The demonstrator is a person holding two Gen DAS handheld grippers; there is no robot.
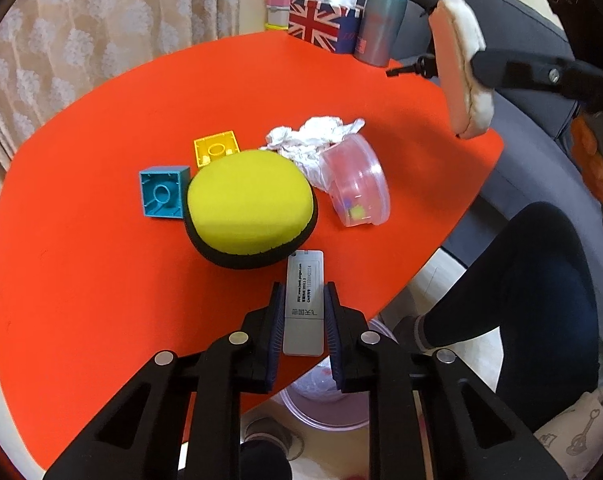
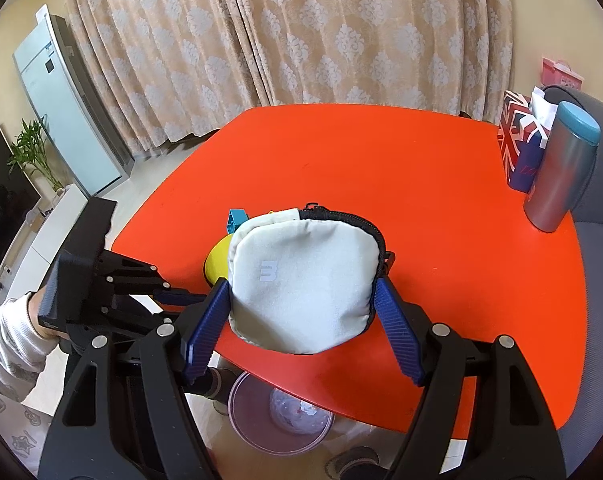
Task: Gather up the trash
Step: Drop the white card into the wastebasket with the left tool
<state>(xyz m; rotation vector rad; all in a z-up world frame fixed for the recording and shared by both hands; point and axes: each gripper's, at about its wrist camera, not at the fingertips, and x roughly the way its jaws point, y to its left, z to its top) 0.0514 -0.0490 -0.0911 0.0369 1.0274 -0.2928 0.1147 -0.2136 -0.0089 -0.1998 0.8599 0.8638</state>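
My left gripper [image 1: 303, 298] is shut on a flat silver card-like device [image 1: 304, 304] with printed text, held over the near edge of the orange table [image 1: 101, 260]. My right gripper [image 2: 301, 292] is shut on a pale grey zip pouch [image 2: 301, 276], held above the table; it also shows in the left wrist view [image 1: 461, 68]. Crumpled white tissue [image 1: 313, 140] lies mid-table beside a clear plastic container [image 1: 357, 184] tipped on its side. A clear bin [image 2: 281, 416] stands on the floor below the table edge.
A yellow and black round pad [image 1: 249, 208], a blue brick [image 1: 163, 192] and a yellow brick [image 1: 215, 148] lie near the tissue. A Union Jack tissue box [image 1: 321, 20] and a grey flask [image 1: 381, 24] stand at the far edge. A grey sofa [image 1: 521, 140] is at the right.
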